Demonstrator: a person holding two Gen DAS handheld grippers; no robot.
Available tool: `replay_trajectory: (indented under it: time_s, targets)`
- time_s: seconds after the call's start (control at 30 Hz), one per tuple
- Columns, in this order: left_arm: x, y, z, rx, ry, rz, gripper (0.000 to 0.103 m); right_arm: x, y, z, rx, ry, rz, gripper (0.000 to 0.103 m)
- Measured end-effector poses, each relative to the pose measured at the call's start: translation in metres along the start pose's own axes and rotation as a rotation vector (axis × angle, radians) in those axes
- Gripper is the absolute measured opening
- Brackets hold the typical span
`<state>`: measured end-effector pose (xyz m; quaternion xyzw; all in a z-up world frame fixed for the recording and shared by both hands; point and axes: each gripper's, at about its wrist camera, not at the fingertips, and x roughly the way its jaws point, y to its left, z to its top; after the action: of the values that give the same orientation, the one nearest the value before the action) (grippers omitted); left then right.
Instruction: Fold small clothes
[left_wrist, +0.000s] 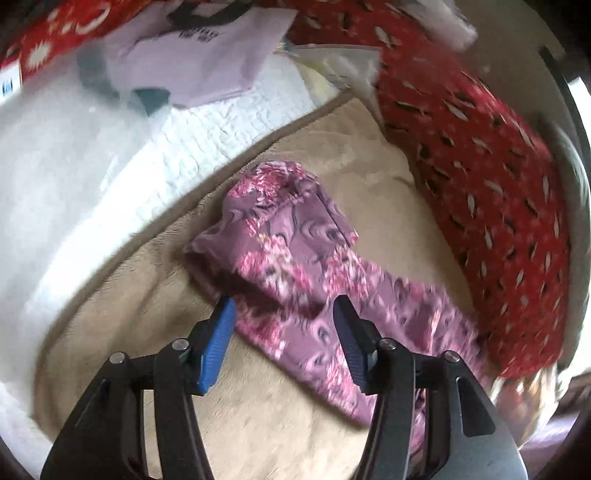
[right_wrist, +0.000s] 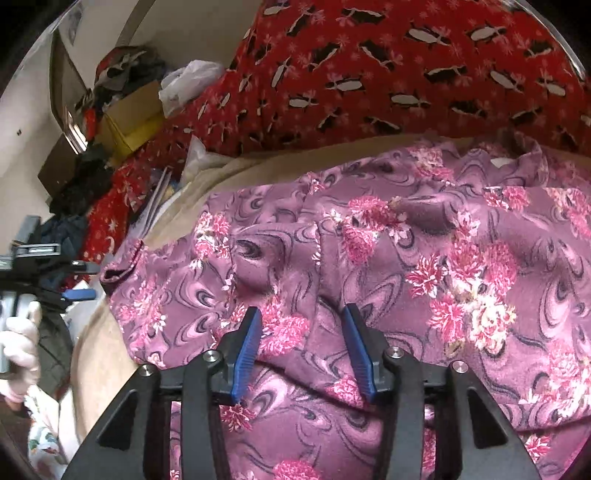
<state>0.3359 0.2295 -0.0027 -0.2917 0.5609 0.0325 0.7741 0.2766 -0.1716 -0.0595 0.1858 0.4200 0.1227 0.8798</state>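
A purple garment with pink flowers (left_wrist: 295, 258) lies rumpled on a beige blanket (left_wrist: 258, 417). In the left wrist view my left gripper (left_wrist: 284, 310) is open and empty, just above the garment's near edge. In the right wrist view the same garment (right_wrist: 406, 251) fills the frame, with folds and creases. My right gripper (right_wrist: 301, 321) is open and empty, close over the cloth. The left gripper also shows in the right wrist view (right_wrist: 79, 280) at the far left, held by a gloved hand (right_wrist: 18, 350), beside the garment's cuff.
A red patterned fabric (left_wrist: 480, 177) borders the blanket on the right and behind (right_wrist: 369, 74). A white quilted cover (left_wrist: 166, 147) with a lilac garment (left_wrist: 207, 55) lies at the left. A cardboard box (right_wrist: 133, 122), bags and dark clothes pile up at the far left.
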Motion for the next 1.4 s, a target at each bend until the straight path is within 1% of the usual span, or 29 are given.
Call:
replay_trajectory:
  time_s: [0.1, 0.13, 0.17, 0.2, 0.23, 0.27, 0.3, 0.4, 0.5, 0.57, 0.63, 0.7, 0.77, 0.8, 0.87, 0.93, 1.0, 1.03, 1.07, 1.1, 1.17, 1.27, 1.3, 1.33, 1.4]
  targets:
    - [0.016, 0.007, 0.007, -0.091, 0.025, -0.001, 0.053, -0.003, -0.003, -0.002, -0.004, -0.003, 0.004, 0.050]
    - [0.020, 0.008, 0.010, -0.114, 0.025, 0.011, 0.052, -0.003, -0.002, -0.003, -0.005, -0.002, 0.004, 0.050]
    - [0.024, 0.008, 0.011, -0.122, 0.029, 0.017, 0.039, -0.003, -0.002, -0.003, -0.006, -0.002, 0.005, 0.051]
    - [0.026, 0.007, 0.012, -0.128, 0.037, 0.013, 0.010, -0.002, -0.001, 0.001, -0.007, -0.001, 0.006, 0.052]
    - [0.028, 0.004, 0.011, -0.138, 0.059, -0.004, 0.006, -0.002, 0.000, 0.001, -0.008, 0.000, 0.008, 0.052]
    - [0.027, 0.004, 0.010, -0.147, 0.066, -0.014, 0.006, -0.001, 0.000, 0.002, -0.008, 0.000, 0.010, 0.052]
    - [0.022, -0.002, 0.006, -0.147, 0.055, -0.025, 0.006, -0.001, -0.001, 0.002, -0.006, 0.006, 0.014, 0.052]
    - [0.009, -0.022, -0.002, -0.107, 0.043, -0.063, 0.006, -0.001, -0.001, 0.005, 0.005, 0.027, 0.022, 0.052]
    - [-0.004, -0.054, -0.016, -0.053, 0.055, -0.117, 0.006, -0.006, 0.000, 0.013, 0.011, 0.072, 0.008, 0.051]
    - [-0.012, -0.083, -0.029, -0.008, 0.056, -0.149, 0.006, -0.014, -0.001, 0.014, 0.012, 0.080, -0.008, 0.051]
    - [-0.017, -0.109, -0.041, 0.033, 0.055, -0.165, 0.006, -0.029, -0.004, 0.013, -0.006, 0.067, -0.052, 0.051]
    - [-0.020, -0.139, -0.057, 0.081, 0.071, -0.189, 0.006, -0.047, -0.011, 0.011, -0.045, 0.051, -0.120, 0.051]
    - [-0.018, -0.162, -0.070, 0.113, 0.085, -0.203, 0.006, -0.059, -0.019, 0.010, -0.080, 0.052, -0.196, 0.051]
    - [-0.017, -0.175, -0.078, 0.128, 0.096, -0.214, 0.006, -0.069, -0.028, 0.009, -0.098, 0.056, -0.251, 0.051]
    - [-0.011, -0.204, -0.098, 0.160, 0.124, -0.236, 0.006, -0.083, -0.042, 0.007, -0.112, 0.047, -0.303, 0.052]
    - [-0.003, -0.225, -0.115, 0.190, 0.157, -0.259, 0.006, -0.099, -0.059, 0.003, -0.140, 0.039, -0.395, 0.054]
    - [0.010, -0.248, -0.137, 0.231, 0.204, -0.285, 0.006, -0.109, -0.076, -0.006, -0.177, 0.045, -0.496, 0.061]
    - [0.019, -0.259, -0.152, 0.256, 0.223, -0.285, 0.006, -0.110, -0.083, -0.010, -0.187, 0.055, -0.529, 0.064]
    - [0.028, -0.266, -0.163, 0.275, 0.238, -0.284, 0.006, -0.111, -0.090, -0.015, -0.193, 0.070, -0.554, 0.074]
    - [0.040, -0.271, -0.176, 0.287, 0.258, -0.281, 0.006, -0.112, -0.099, -0.022, -0.190, 0.087, -0.561, 0.086]
    - [0.072, -0.274, -0.198, 0.274, 0.315, -0.253, 0.006, -0.114, -0.111, -0.029, -0.163, 0.088, -0.554, 0.094]
    - [0.114, -0.262, -0.217, 0.238, 0.398, -0.174, 0.006, -0.119, -0.122, -0.032, -0.106, 0.060, -0.512, 0.101]
    - [0.122, -0.255, -0.221, 0.221, 0.421, -0.176, 0.006, -0.118, -0.125, -0.031, -0.098, 0.060, -0.508, 0.102]
    - [0.121, -0.248, -0.220, 0.200, 0.420, -0.210, 0.006, -0.117, -0.126, -0.030, -0.097, 0.066, -0.507, 0.102]
    - [0.109, -0.242, -0.217, 0.200, 0.432, -0.266, 0.009, -0.115, -0.129, -0.027, -0.086, 0.085, -0.488, 0.102]
